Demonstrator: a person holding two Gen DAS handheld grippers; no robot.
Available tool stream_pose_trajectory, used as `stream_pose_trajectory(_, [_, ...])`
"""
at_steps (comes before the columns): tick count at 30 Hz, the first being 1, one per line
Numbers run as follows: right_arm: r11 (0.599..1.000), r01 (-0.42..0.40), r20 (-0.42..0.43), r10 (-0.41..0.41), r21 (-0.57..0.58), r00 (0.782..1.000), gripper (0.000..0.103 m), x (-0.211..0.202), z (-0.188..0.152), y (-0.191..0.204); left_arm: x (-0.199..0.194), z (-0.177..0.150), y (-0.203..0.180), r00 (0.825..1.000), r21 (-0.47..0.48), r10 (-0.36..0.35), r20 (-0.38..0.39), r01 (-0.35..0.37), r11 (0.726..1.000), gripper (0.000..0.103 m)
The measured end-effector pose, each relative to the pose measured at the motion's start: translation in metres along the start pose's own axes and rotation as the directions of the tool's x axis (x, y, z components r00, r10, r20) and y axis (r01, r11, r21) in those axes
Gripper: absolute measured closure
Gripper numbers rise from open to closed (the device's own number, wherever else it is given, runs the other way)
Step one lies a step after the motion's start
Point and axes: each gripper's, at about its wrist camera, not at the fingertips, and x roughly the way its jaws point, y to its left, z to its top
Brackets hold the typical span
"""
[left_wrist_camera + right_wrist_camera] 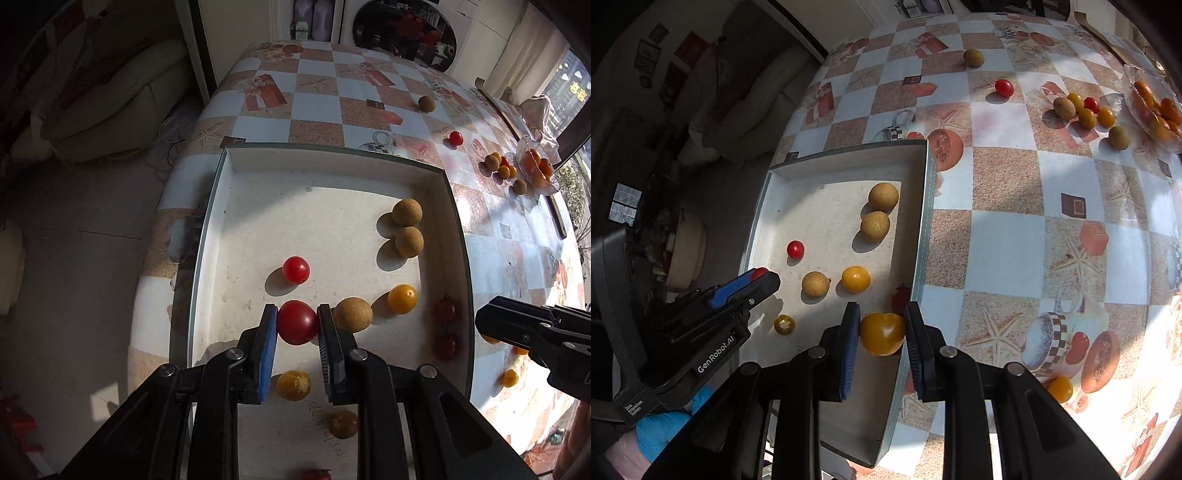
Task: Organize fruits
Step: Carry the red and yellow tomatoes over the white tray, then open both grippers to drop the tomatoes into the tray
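A white shallow box [236,162] [925,206] lies on the checked table. My left gripper [297,320] is shut on a red tomato [297,322] above the box floor; it also shows in the right wrist view [759,275]. My right gripper [882,332] is shut on a yellow tomato [882,333] over the box's right wall; its body shows in the left wrist view [532,332]. In the box lie a red cherry tomato [296,269] [795,249], several brown round fruits [406,212] [883,196] and yellow tomatoes [402,299] [856,279].
Loose fruits lie on the table: a brown one [973,57], a red tomato [1004,87], a cluster [1084,110] beside a glass bowl of orange fruits [1156,110], and a yellow tomato [1059,389] near my right gripper. A sofa [110,107] stands left of the table.
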Motion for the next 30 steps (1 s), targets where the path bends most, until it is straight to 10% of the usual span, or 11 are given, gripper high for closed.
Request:
stream_pose_trajectory(17, [0.981,0.077,-0.16,-0.106,-0.178,0.981,0.075,0.072,-0.019,0.043,0.033,-0.003,0.011,0.996,-0.002,0.023,-0.081,-0.023,1.0,0.079])
stream_pose_trajectory(19, [0.975,0.087,-0.144,-0.118,-0.206,0.983,0.074,0.073,-0.021,0.047,0.033,-0.003,0.012,0.996,0.002,0.035,-0.082,-0.035,0.999,0.064])
stream_pose_trajectory(20, [0.973,0.088,-0.141,-0.12,-0.213,0.983,0.07,0.072,-0.021,0.048,0.033,-0.002,0.012,0.996,-0.002,0.042,-0.079,-0.042,0.999,0.035])
stream_pose_trajectory(21, [0.974,0.087,-0.143,-0.119,-0.21,0.983,0.063,0.072,-0.021,0.048,0.031,-0.001,0.012,0.998,-0.009,0.024,-0.065,-0.024,1.0,0.032])
stream_pose_trajectory(30, [0.979,0.048,-0.116,-0.072,-0.2,0.991,0.022,0.024,-0.041,0.057,0.014,-0.004,0.006,0.997,0.008,0.027,-0.073,-0.026,1.0,0.032])
